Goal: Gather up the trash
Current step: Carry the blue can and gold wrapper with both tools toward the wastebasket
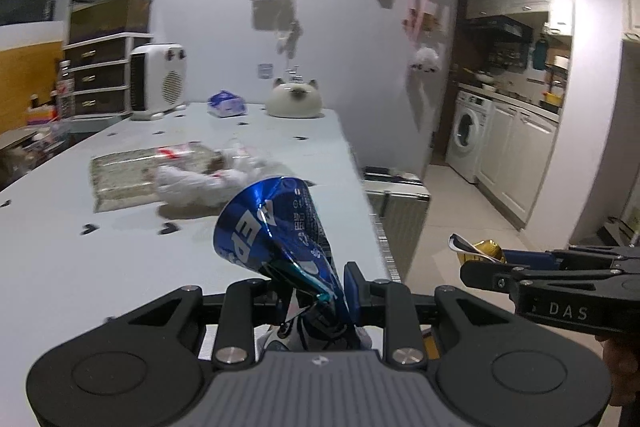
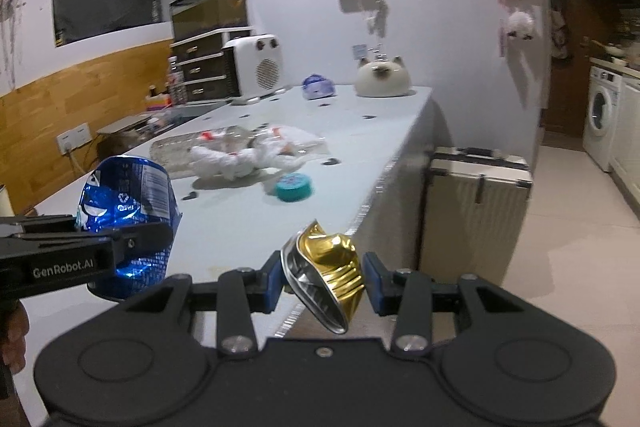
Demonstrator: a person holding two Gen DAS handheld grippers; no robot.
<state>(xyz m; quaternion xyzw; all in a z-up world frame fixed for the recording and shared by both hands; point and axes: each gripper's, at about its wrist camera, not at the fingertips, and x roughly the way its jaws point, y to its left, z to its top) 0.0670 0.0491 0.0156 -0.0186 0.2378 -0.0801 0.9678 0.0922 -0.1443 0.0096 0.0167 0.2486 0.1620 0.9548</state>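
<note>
Trash is held in both grippers above the near end of a long white table [image 2: 224, 259]. The left gripper [image 1: 316, 291] is clenched on a crushed blue can [image 1: 276, 227], its blue pads pinching the flattened lower end so that the wider, dented body flares up and away from the fingers; in the right wrist view the same can shows at the left, raised over the table edge. The right gripper [image 2: 324, 277] grasps a crushed gold can [image 2: 328, 267] between its two blue pads, the can tilted with its silver rim turned down toward the camera, and it hangs past the table's right edge over pale floor tiles. The two grippers are side by side and near each other, apart, not touching. Farther along the table lies a heap of crumpled white wrapping [image 2: 256, 155] against a flat clear plastic tray [image 1: 132, 175], though blur leaves it unclear whether the heap is bags, paper or both. A small teal round lid [image 2: 294, 187] rests on the table just in front of that heap. At the far end stand a white fan heater [image 2: 256, 67], a blue tissue pack [image 2: 318, 87] and a cat-shaped cream container [image 2: 384, 79]. A pale suitcase [image 2: 476, 211] stands on the floor beside the table.
</note>
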